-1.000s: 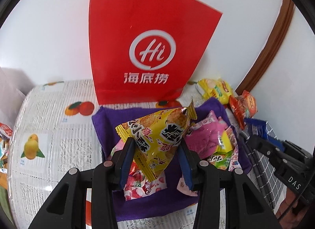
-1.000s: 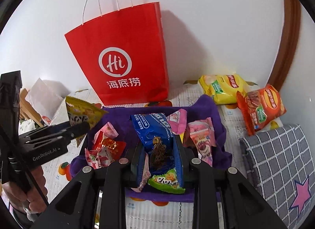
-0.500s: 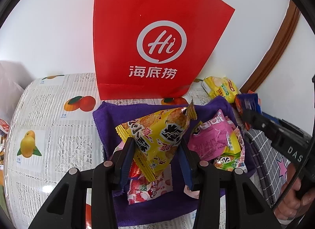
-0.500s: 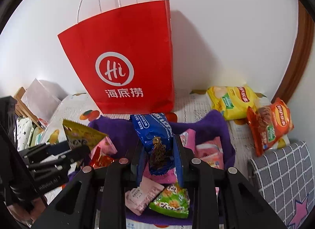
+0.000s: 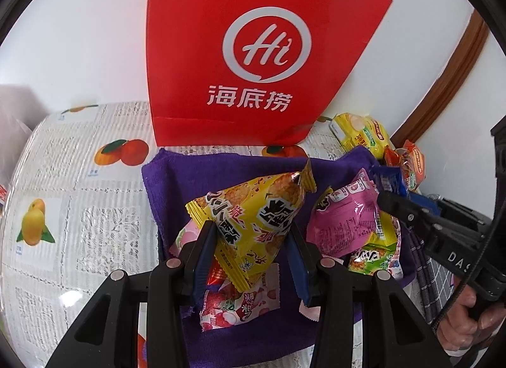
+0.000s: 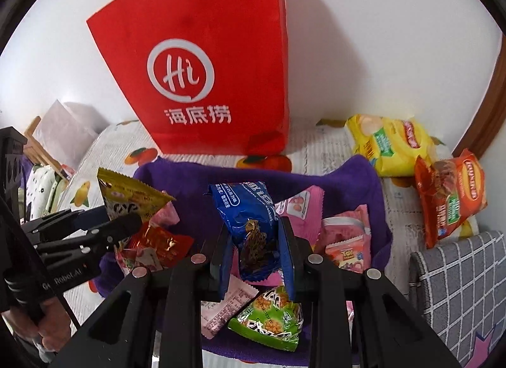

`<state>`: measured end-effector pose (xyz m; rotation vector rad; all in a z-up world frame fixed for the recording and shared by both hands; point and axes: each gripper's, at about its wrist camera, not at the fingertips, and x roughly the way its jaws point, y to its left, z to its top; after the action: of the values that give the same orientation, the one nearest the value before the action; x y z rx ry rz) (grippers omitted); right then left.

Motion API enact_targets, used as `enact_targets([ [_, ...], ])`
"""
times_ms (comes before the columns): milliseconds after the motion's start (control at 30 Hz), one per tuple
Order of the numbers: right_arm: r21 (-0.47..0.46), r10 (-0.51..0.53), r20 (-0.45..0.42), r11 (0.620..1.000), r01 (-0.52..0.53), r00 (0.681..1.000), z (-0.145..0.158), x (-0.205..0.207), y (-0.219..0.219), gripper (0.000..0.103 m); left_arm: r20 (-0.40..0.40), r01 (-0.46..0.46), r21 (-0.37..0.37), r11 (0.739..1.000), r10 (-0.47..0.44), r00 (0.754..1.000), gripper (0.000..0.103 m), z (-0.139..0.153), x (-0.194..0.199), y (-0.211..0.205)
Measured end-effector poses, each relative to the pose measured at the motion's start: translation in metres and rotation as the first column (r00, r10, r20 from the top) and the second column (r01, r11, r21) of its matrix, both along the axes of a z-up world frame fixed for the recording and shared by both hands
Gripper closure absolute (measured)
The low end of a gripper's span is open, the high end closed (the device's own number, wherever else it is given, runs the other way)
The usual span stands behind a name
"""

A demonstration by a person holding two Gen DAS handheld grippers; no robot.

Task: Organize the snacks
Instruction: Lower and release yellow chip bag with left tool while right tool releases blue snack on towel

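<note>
My left gripper (image 5: 251,235) is shut on a yellow snack packet (image 5: 253,213), held above a purple cloth (image 5: 177,175) strewn with small packets. In the right wrist view my right gripper (image 6: 254,238) is shut on a blue chocolate-cookie packet (image 6: 246,209) over the same purple cloth (image 6: 348,178). On the cloth lie pink packets (image 5: 344,222), a green packet (image 6: 268,317) and a red wrapper (image 6: 158,244). A tall red paper bag (image 5: 253,51) stands upright just behind the cloth. The left gripper with its yellow packet (image 6: 126,197) shows at the left of the right wrist view.
A yellow chip bag (image 6: 389,143) and an orange chip bag (image 6: 449,190) lie at the back right by the wall. A grey checked cloth (image 6: 458,285) covers the right side. The fruit-printed tablecloth (image 5: 63,178) stretches to the left. A hand (image 5: 468,314) grips the other tool.
Both grippers have come closer to the red bag and a little lower over the cloth, each keeping its packet. The right gripper has shifted left, toward the cloth's middle.
</note>
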<state>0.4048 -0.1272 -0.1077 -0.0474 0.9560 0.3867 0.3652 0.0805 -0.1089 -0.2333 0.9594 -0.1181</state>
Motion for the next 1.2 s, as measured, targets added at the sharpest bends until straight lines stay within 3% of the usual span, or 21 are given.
enact_targets([
  [367, -0.058, 0.083, -0.076, 0.994, -0.088, 0.994, -0.021, -0.001, 0.023, 0.076, -0.001, -0.012, -0.006, 1.0, 0.012, 1.0, 0.062, 0.001, 0.0, 0.001],
  [633, -0.077, 0.087, -0.12, 0.992, -0.097, 0.989, -0.031, 0.002, 0.025, 0.076, -0.029, -0.029, -0.001, 1.0, 0.029, 0.999, 0.062, -0.004, 0.001, 0.002],
  [1200, -0.124, 0.118, -0.15, 0.983, -0.137, 0.982, -0.036, 0.0, 0.032, 0.073, -0.051, -0.006, 0.006, 1.0, 0.006, 0.999, 0.061, -0.007, 0.002, -0.005],
])
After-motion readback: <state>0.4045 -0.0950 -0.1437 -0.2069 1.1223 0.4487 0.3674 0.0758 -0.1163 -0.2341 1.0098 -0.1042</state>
